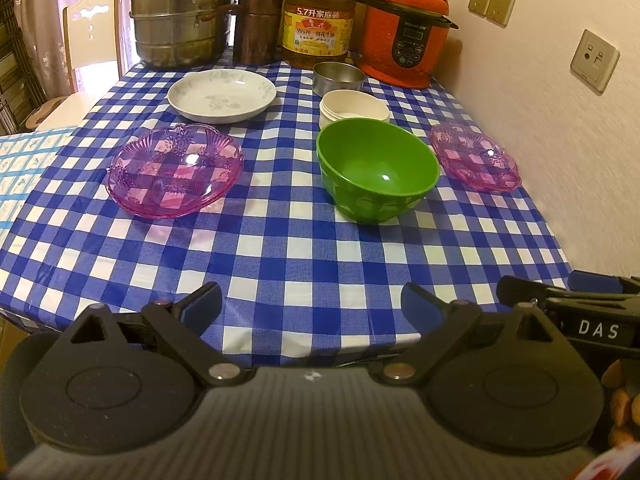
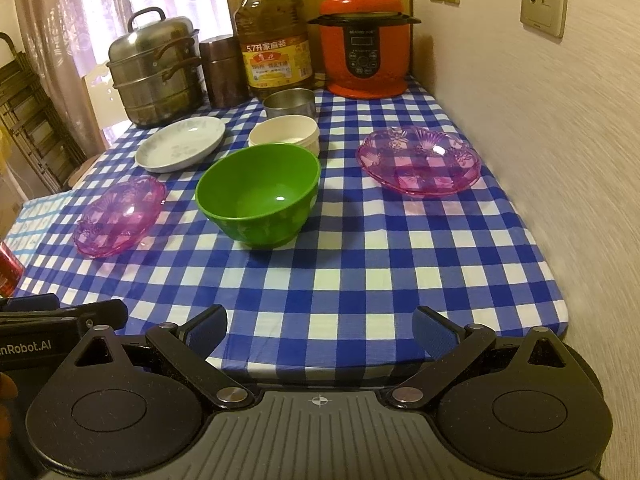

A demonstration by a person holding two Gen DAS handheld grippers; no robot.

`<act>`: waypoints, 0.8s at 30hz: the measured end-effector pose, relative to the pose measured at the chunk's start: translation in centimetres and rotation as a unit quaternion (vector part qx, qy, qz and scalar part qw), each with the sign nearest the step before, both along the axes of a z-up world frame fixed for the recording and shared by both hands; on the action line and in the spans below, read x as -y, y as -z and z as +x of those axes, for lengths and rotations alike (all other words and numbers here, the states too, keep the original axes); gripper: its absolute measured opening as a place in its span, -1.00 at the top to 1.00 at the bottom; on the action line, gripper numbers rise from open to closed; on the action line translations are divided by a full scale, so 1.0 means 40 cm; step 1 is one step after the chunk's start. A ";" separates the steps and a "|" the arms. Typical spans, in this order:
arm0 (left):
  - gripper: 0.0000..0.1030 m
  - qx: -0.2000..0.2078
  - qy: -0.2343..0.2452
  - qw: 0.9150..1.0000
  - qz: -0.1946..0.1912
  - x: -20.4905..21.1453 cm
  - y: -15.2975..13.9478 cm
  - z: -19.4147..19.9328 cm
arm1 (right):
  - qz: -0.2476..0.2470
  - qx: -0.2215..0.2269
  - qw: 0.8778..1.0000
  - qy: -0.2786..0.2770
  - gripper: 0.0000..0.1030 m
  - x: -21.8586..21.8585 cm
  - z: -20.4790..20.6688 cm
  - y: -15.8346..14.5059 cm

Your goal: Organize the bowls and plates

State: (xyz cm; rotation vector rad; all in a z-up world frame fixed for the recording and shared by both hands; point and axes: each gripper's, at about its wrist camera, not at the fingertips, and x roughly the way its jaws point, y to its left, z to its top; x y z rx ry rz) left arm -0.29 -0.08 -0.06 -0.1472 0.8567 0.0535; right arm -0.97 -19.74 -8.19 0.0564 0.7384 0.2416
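Note:
A green bowl stands mid-table on the blue checked cloth. Behind it sit stacked white bowls and a small steel bowl. A white flowered plate lies back left. One pink glass dish lies left, another right near the wall. My left gripper and right gripper are open and empty, both at the table's near edge, well short of the dishes.
A steel steamer pot, brown canister, oil jug and red pressure cooker line the back. The wall runs along the right. A red can stands at the left.

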 end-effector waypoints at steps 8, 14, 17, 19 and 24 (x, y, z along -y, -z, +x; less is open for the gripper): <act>-0.85 0.000 0.000 1.000 -0.001 -0.001 0.000 -0.001 | 0.001 -0.001 1.000 0.001 -0.92 0.001 0.002 0.002; -0.85 -0.001 0.000 1.000 -0.002 -0.001 0.001 0.000 | 0.000 -0.002 1.000 0.000 -0.92 0.003 0.002 0.004; -0.85 0.000 0.000 1.000 -0.001 0.000 0.001 -0.001 | 0.000 -0.002 1.000 0.001 -0.92 0.004 0.002 0.006; -0.85 0.000 0.000 1.000 -0.001 0.000 0.001 0.000 | 0.000 -0.002 1.000 0.001 -0.92 0.004 0.002 0.005; -0.85 0.000 0.000 1.000 -0.002 0.000 0.002 -0.001 | 0.001 -0.004 1.000 0.003 -0.92 0.005 0.004 0.009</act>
